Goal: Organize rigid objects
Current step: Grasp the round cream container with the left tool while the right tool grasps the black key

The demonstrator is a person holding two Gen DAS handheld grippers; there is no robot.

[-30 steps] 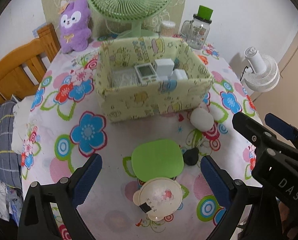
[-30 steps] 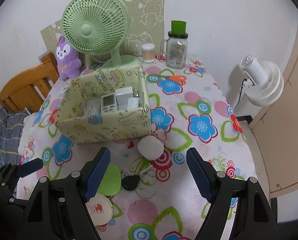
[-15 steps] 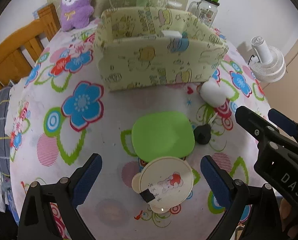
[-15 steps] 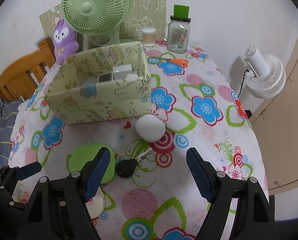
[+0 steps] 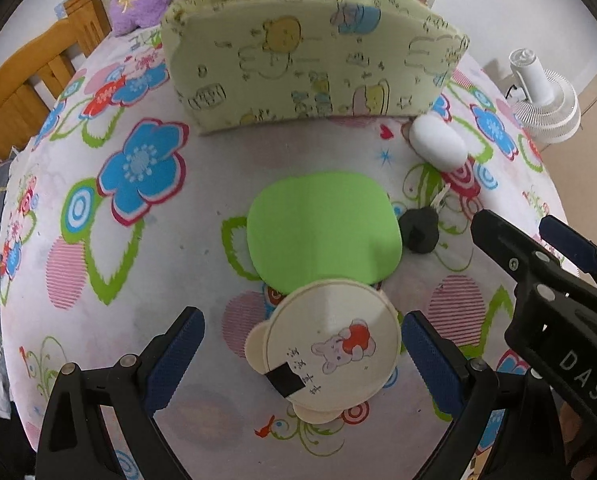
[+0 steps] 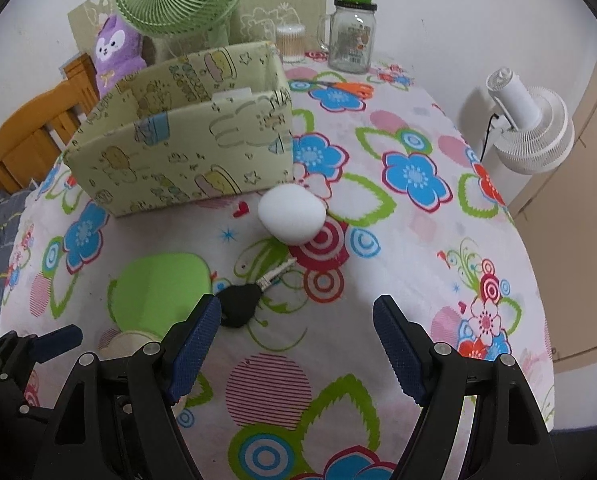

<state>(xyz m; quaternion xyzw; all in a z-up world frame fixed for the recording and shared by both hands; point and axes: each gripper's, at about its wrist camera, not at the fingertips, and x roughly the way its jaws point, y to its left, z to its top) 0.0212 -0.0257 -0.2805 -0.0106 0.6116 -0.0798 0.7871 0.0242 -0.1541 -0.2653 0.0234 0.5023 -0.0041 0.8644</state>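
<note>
Flowered tablecloth (image 5: 138, 264) looms closer as the left gripper (image 5: 302, 354) (jaws spread, like the right gripper (image 6: 296, 344)) drops around the cream mirror (image 5: 332, 346), grasp imminent

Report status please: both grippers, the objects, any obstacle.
Left gripper open, low over cream bear-print disc. Right gripper open, empty, near black key. Green pad, white egg-shaped object outside patterned box. Nothing blocking.
</note>
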